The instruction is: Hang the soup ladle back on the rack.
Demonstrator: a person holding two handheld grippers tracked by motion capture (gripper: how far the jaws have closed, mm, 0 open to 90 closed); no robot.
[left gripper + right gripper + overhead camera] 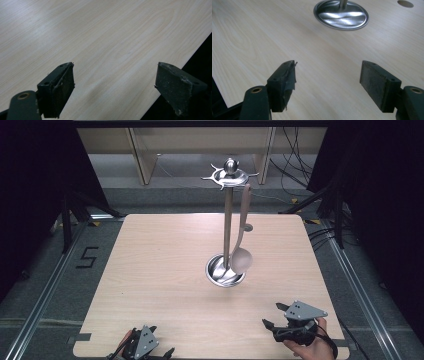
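Note:
A steel utensil stand (pixel 228 220) rises near the middle of the wooden table (pixel 165 270), with a round dished base (pixel 225 271) (pixel 341 14) and a hooked crown on top. A grey ladle (pixel 242 251) hangs from one hook, its bowl just above the base. My left gripper (pixel 145 346) (pixel 115 85) rests at the table's front edge, left of centre, jaws wide apart over bare wood. My right gripper (pixel 272 315) (pixel 328 80), held by a hand (pixel 312 347), sits at the front right, open, pointing toward the stand's base with nothing between its jaws.
The table's front edge (pixel 175 67) runs close under the left gripper. Black curtains flank the table, and cables (pixel 295 175) and wooden furniture legs (pixel 142 160) lie on the floor beyond the far edge. A small round hole (pixel 405 3) marks the tabletop past the base.

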